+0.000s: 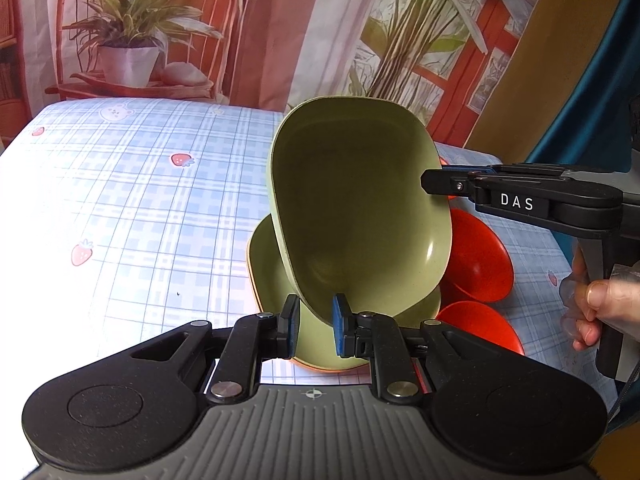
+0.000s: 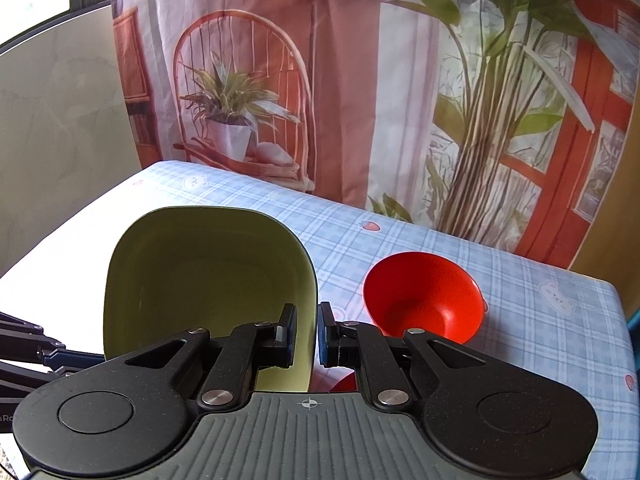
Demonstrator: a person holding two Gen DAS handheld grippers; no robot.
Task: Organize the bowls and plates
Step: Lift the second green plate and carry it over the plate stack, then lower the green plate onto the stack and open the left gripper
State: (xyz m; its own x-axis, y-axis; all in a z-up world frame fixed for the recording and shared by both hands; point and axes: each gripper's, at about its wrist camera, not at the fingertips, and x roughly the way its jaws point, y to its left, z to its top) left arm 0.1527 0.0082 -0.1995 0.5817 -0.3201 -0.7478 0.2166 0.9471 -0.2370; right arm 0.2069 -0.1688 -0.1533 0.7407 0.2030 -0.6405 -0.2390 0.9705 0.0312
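Note:
A green square bowl hangs tilted above the table, its hollow facing the left wrist camera. My left gripper is shut on its near rim. My right gripper reaches in from the right and pinches the bowl's side rim. In the right wrist view that gripper is shut on the edge of the same bowl, and the left gripper's fingers enter from the lower left. Under the held bowl sits another green bowl on an orange dish.
Two red bowls sit to the right of the stack; one red bowl is open to the right wrist view. A checked tablecloth covers the table. A printed curtain hangs behind. A hand holds the right gripper's handle.

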